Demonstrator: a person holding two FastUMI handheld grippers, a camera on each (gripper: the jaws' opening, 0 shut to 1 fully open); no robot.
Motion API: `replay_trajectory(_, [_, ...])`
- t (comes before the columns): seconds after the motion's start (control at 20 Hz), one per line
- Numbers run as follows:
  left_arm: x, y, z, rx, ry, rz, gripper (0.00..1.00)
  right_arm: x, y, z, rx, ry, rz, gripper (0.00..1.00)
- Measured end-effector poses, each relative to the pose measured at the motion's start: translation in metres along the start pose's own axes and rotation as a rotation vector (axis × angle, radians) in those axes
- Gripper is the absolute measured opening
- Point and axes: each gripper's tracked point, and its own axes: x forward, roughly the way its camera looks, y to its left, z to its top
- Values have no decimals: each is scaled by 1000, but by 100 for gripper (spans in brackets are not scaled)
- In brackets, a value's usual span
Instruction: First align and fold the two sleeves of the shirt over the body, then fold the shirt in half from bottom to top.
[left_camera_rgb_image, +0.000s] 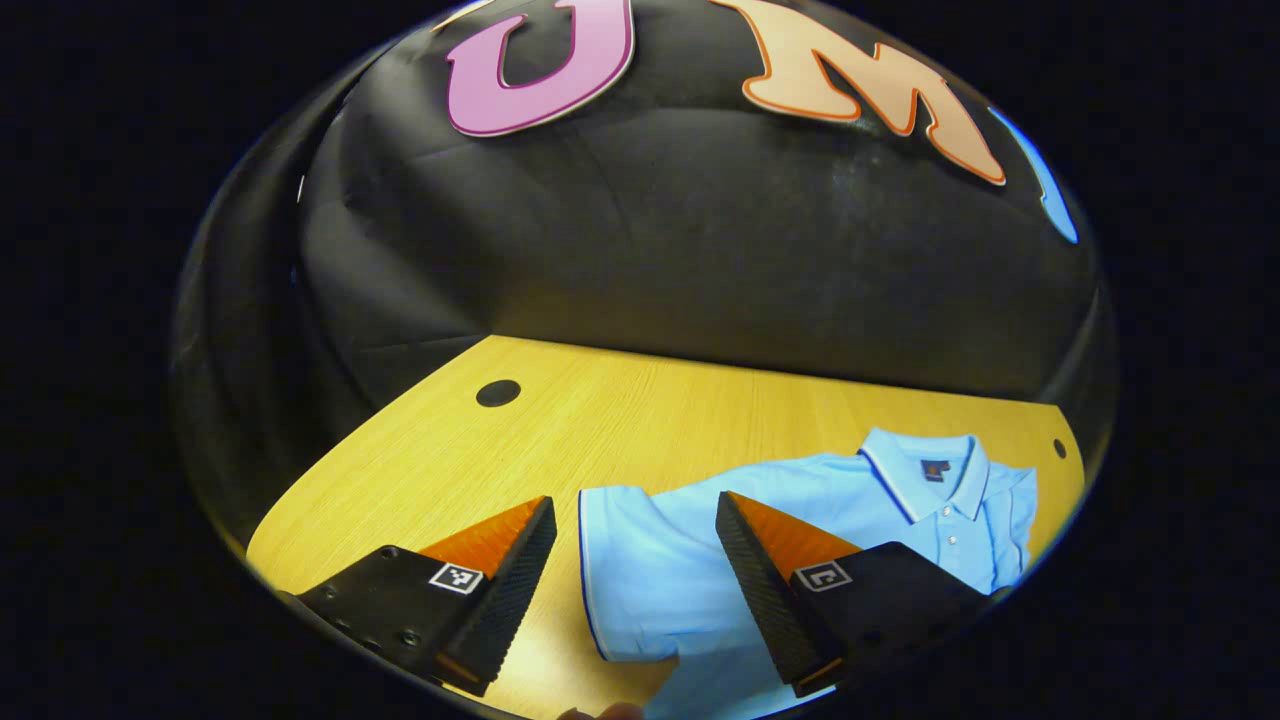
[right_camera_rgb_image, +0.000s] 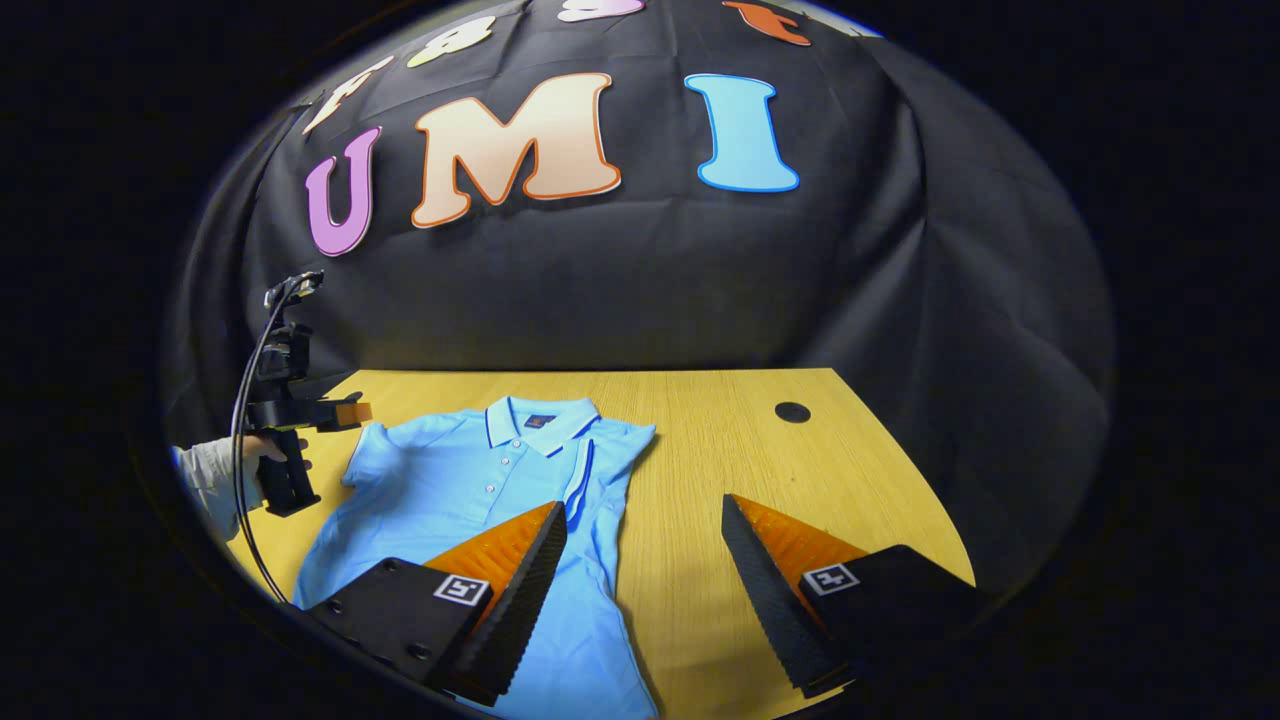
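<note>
Light blue short-sleeved polo shirt (right_camera_rgb_image: 470, 490) with white-trimmed collar and buttoned placket, lying flat, front up, on the yellow wood-grain tabletop (right_camera_rgb_image: 700, 470). Collar end toward the black cloth wall (right_camera_rgb_image: 640, 290), hem toward the cameras. In the right gripper view, the sleeve on the right-hand side of the shirt folded in over the body (right_camera_rgb_image: 585, 480), its trimmed cuff beside the placket. In the left gripper view, the other sleeve (left_camera_rgb_image: 630, 560) spread out flat, away from the body, cuff trim visible along its edge.

Left gripper (left_camera_rgb_image: 635, 590): held low over the shirt's outspread sleeve, fingers wide apart, nothing between them; one finger over bare table beside the sleeve, the other over the cloth. Same gripper seen farther off in the right gripper view, just beside the shirt's shoulder, gripped from behind by a hand (right_camera_rgb_image: 262, 447) with a pale sleeve.

Right gripper (right_camera_rgb_image: 640, 600): hovering near the shirt's folded side, fingers wide apart, empty; one finger over the shirt body, the other over bare table.

Dark round holes (right_camera_rgb_image: 792, 412) in the tabletop, well apart from the shirt, near the wall.
</note>
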Motion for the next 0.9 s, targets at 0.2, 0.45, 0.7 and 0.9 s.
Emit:
replay_trajectory(0.2, [13,5,-20,6,54,16,96,-2,3,0,0,1,0,93])
replay_trajectory(0.45, [22,-1,-37,15,102,-11,97,-7,-1,-3,-10,7,-12,98])
replay_trajectory(0.7, [21,-3,-46,-48,127,-28,94,-14,-3,0,-6,-8,-17,94])
replay_trajectory(0.9, [23,-19,-44,-24,130,-84,70,-19,-6,-7,16,3,-23,98])
